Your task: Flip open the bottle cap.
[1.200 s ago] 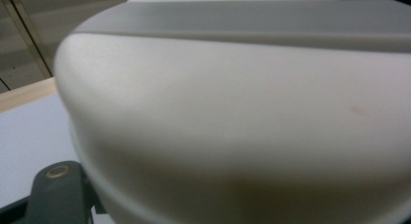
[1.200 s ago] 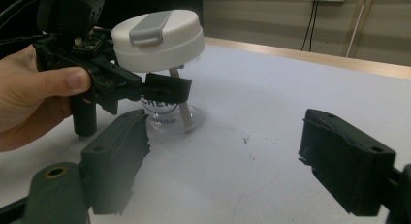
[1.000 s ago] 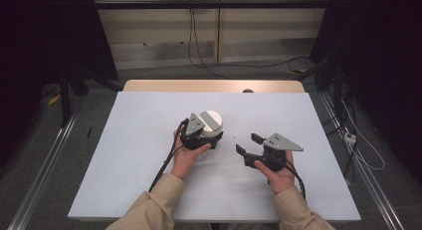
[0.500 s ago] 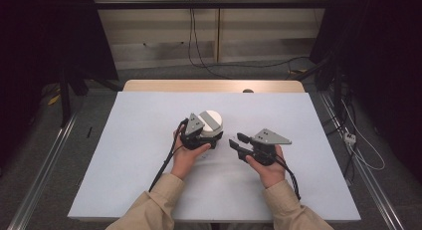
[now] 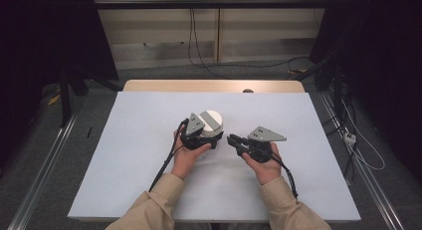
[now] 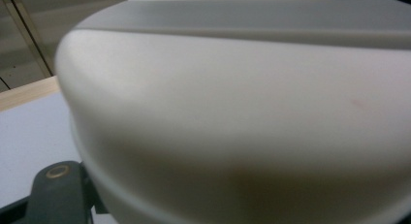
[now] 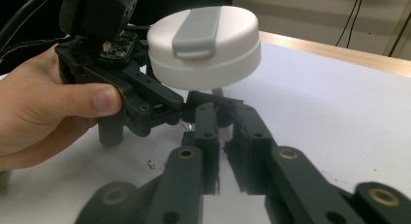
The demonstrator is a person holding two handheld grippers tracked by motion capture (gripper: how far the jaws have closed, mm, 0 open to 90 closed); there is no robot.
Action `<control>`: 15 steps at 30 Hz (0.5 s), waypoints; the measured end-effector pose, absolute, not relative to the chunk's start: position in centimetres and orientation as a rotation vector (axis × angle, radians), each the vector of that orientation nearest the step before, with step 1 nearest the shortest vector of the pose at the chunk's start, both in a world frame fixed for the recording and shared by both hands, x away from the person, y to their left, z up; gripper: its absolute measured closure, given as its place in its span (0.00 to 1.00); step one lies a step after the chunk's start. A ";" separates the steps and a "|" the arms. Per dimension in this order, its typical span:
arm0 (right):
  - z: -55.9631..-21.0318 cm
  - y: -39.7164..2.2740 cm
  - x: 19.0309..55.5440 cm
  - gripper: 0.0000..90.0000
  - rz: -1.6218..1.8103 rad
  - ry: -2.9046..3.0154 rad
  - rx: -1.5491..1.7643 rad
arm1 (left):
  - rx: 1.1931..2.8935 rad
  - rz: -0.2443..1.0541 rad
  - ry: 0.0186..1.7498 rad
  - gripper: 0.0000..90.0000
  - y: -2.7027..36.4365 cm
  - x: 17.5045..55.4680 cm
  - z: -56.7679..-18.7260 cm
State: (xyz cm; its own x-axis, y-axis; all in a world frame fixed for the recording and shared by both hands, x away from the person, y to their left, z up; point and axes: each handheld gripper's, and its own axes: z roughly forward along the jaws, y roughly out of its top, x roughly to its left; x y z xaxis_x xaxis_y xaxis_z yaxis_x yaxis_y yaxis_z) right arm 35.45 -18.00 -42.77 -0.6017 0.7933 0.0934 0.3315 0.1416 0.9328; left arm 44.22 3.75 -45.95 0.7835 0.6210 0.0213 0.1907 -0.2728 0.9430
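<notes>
**Two grippers meet under a white container at the table's middle**

A round white plastic container with a flat grey lid tab (image 5: 211, 122) sits near the middle of the pale blue-white table top (image 5: 124, 155), raised a little off the surface in the right gripper view. The left gripper (image 5: 199, 139) comes at it from the near left; its jaws are drawn tight together at the container's underside, apparently pinching a small part there, though the exact part is hidden beneath the body. In the left gripper view the container's curved white wall (image 6: 232, 112) blocks almost everything beyond, leaving a strip of table and a wooden edge at the left.

The right gripper (image 5: 238, 142) lies just right of the container, pointing left toward it. Its jaws have just been closing and now stand nearly together, the tips at a thin pale stem (image 7: 219, 132) under the container; whether they press on it cannot be told.

Beyond the far table edge run a bare wooden strip (image 5: 214, 85), grey floor and loose black cables (image 5: 199, 46). Dark curtains stand at both sides.
</notes>
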 end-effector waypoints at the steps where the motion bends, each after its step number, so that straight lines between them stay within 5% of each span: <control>1: -42.8 -17.9 35.5 0.95 1.466 2.000 1.077 | 1.835 0.472 0.623 0.21 3.7 44.2 -46.0; 15: -42.4 -16.7 36.7 1.00 1.478 2.011 1.069 | 1.828 0.464 0.634 0.21 3.7 44.3 -46.0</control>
